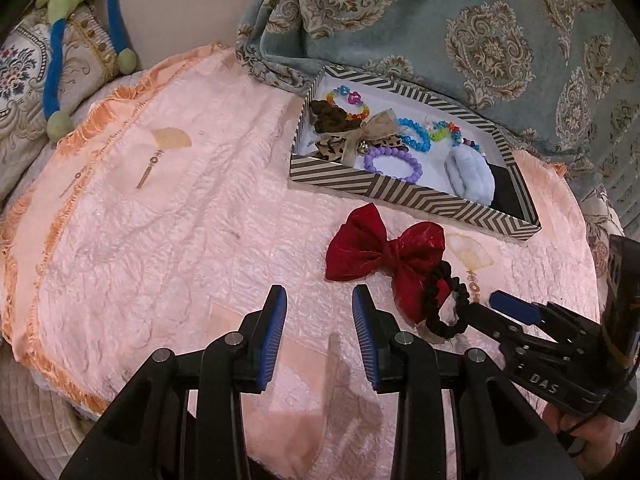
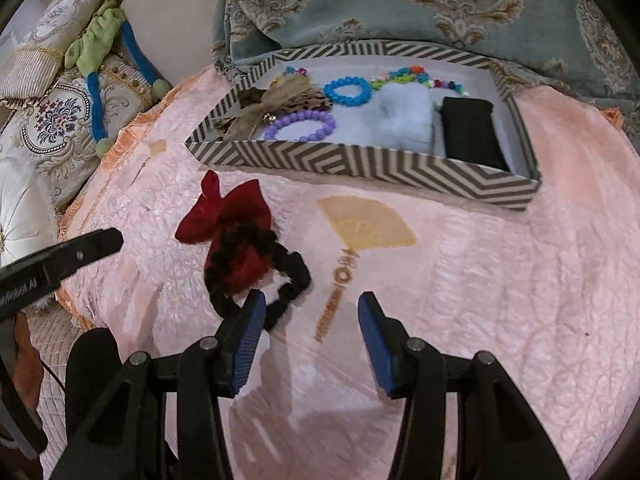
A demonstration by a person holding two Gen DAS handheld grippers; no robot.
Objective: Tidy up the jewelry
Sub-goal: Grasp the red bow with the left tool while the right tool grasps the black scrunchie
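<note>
The tray [image 2: 360,164] sat toward the far side of the bed cover [image 2: 500,280], right up against the draped blanket [image 2: 400,12] behind it. Inside it, the bracelets [image 2: 306,127] lay mid-left, a folded cloth [image 2: 404,120] to their right and a pouch [image 2: 472,132] at the right end. The bow [image 2: 224,216] lay on the cover just in front of the tray, with the scrunchie [image 2: 296,276] partly on top of its near side. Cushions [image 2: 52,120] and a plush toy [image 2: 96,48] were off to the left.

pink quilted bedspread [image 1: 160,240], patterned cushions [image 2: 56,120]
</note>
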